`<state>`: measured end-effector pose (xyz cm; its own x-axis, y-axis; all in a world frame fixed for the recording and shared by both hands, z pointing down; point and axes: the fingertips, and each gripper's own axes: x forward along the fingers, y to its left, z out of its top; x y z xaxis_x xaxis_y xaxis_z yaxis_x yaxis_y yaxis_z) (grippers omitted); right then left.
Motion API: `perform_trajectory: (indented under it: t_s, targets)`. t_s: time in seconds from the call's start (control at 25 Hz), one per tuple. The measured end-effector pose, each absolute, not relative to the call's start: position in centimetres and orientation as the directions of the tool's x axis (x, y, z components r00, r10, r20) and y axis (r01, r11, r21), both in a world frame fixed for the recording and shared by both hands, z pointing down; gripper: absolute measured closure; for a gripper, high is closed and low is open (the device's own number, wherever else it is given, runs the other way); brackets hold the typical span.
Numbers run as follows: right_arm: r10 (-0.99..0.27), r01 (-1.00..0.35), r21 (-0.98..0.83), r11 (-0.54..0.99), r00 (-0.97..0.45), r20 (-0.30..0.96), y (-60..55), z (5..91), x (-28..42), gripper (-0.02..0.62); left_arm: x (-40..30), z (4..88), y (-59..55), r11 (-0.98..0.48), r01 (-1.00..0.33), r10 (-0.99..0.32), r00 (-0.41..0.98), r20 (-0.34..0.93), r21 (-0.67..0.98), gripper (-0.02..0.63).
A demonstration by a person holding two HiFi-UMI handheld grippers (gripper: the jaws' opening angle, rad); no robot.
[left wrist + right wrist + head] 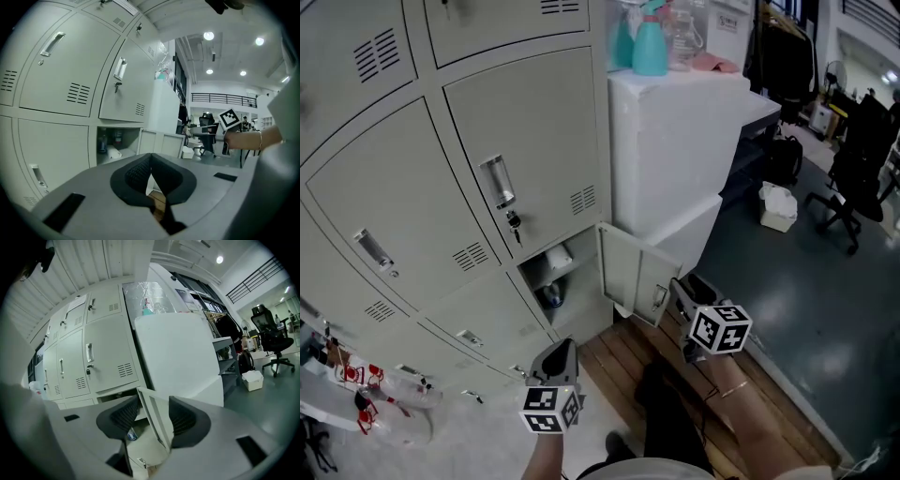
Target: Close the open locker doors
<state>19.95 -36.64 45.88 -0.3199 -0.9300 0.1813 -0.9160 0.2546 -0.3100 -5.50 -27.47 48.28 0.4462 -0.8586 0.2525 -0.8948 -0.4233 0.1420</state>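
At the bottom right corner of the locker bank (487,187), one door (630,272) stands open, swung out toward us. We straddle its free edge with the right claw (152,405), jaws spread and not pinching, placed to push it shut. Our left claw (150,169) hangs closed and empty.

Head view steeply down on lockers (422,187); both gripper views low, near, share open compartment (115,143).

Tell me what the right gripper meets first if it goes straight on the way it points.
The open locker door: its edge stands between the open jaws of the right gripper, so the gripper would probably meet that door panel first. Depth is hard to judge.
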Motion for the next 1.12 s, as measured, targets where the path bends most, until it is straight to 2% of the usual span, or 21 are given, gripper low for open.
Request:
perform_trajectory:
  t_s: [0.24,0.52,1.0,1.12]
  targets:
    - [-0.921,-0.91,-0.319,0.263,-0.335,0.197,-40.7,46.9,21.8,0.393,-3.6,49.0,-31.0,-0.426,-0.894,-0.851,0.447,0.274,0.137,0.586]
    - [-0.87,-0.88,-0.326,0.345,-0.43,0.241,-43.0,48.3,21.4,0.394,-2.8,50.0,-32.6,-0.421,-0.896,-0.846,0.445,0.293,0.144,0.586]
    - [-0.847,-0.891,-0.217,0.398,-0.448,0.287,-38.2,48.6,16.5,0.496,-5.7,49.7,-28.1,-0.401,-0.904,-0.856,0.428,0.29,0.151,0.586]
    - [-0.839,-0.884,-0.199,0.422,-0.465,0.283,-36.9,48.5,14.4,0.503,-7.1,49.5,-26.6,-0.385,-0.911,-0.863,0.412,0.294,0.146,0.586]
